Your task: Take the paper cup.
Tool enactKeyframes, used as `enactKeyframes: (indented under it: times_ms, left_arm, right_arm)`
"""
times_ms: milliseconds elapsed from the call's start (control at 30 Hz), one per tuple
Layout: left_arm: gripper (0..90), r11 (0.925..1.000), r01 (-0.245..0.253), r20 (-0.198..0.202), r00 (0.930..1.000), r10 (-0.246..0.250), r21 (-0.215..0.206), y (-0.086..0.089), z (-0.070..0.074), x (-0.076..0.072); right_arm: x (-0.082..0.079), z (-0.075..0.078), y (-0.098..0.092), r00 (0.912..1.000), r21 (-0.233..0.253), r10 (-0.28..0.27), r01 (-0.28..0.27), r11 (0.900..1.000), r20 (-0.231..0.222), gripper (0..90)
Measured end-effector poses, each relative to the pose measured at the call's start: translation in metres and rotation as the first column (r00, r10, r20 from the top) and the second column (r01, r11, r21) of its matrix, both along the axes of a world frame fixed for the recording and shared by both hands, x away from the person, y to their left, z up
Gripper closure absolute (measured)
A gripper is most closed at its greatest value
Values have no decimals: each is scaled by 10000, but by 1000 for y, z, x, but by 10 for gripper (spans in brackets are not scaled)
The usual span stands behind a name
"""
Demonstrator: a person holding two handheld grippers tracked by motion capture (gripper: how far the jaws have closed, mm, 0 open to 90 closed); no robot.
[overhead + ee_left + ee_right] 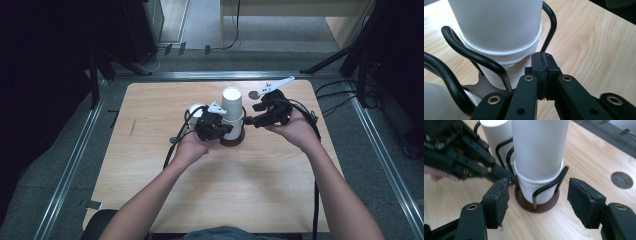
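White cups (232, 107) stand in a wire holder (549, 187) on the wooden table (225, 190); left tool (543, 72) clenched, right tool (537, 202) released.

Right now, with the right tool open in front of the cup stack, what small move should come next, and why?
Probably ease the right tool forward until its jaws straddle the white paper cup stack, then close. Its jaws stand wide apart just short of the stack, which sits in the black wire holder on a brown base. The left tool is shut beside the holder's wire, seemingly steadying it.
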State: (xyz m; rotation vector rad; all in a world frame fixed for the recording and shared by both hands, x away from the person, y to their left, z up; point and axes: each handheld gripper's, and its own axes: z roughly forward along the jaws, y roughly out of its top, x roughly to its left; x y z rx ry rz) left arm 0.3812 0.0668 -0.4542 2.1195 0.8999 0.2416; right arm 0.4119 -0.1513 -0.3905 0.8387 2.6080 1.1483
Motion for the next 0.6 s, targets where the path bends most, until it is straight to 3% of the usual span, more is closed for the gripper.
enactKeyframes:
  times_ms: [200, 600]
  left_arm:
    - [898, 9988, -456, 195, 9988, 459, -152, 1, 0, -1]
    - [895, 9979, -651, 379, 9972, 651, -9, 0, -2, -3]
  right_arm:
    - [12, 8, 9, 9998, -46, -33, 34, 10000, 176, 321]
    - [28, 13, 31, 9998, -46, 37, -36, 10000, 179, 264]
